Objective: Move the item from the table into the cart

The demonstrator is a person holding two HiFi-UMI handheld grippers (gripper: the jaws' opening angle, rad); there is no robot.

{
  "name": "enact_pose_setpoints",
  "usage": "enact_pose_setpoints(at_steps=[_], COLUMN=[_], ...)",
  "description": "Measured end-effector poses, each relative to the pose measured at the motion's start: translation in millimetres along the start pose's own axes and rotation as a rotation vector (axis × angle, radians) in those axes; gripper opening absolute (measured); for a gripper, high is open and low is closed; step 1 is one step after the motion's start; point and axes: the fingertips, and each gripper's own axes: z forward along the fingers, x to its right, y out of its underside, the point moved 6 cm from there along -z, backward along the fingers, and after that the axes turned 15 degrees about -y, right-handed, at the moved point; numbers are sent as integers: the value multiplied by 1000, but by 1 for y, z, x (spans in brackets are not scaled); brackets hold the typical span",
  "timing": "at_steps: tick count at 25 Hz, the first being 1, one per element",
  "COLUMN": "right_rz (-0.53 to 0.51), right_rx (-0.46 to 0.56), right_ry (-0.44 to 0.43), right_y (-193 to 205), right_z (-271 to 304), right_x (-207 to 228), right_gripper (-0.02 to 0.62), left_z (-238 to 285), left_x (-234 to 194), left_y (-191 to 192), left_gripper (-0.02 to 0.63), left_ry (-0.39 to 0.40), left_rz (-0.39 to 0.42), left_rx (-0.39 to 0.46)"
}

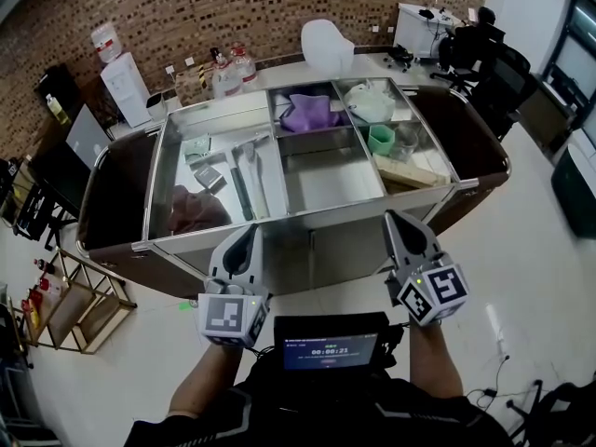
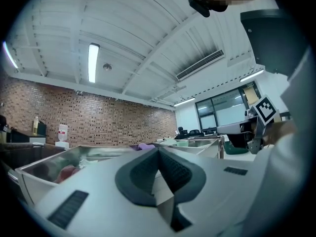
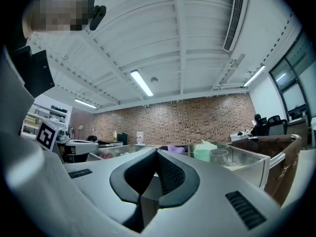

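Cart [image 1: 317, 250] with steel compartments stands just ahead of both grippers. The left gripper [image 1: 244, 245] and right gripper [image 1: 402, 236] point level at the cart's near wall without touching it. Each has its fingers closed together on nothing. Inside the cart, a purple item [image 1: 309, 113] lies in the far middle compartment and a white bag [image 1: 368, 101] in the far right one. A green cup [image 1: 381, 139] and wooden block [image 1: 410, 173] sit near right, and metal tongs [image 1: 251, 180] lie in the large left section. Beyond the cart's far side, a tabletop [image 1: 279, 68] carries water bottles [image 1: 228, 73] and a white plastic container [image 1: 326, 45]. Which of these is the task's item cannot be told.
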Motion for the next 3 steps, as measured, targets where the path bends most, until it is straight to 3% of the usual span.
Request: enact_pose_setpoints(at_steps=[3], right_rz=[2], right_rx=[3], right_ry=[-2], right_y=[-2], right_z=[1], right_x=[-3], right_gripper=[11], left_z=[-2], left_x=[-3], left_y=[-1], left_gripper=[9], left_ry=[-4], left_rz=[-8], left_rx=[-7])
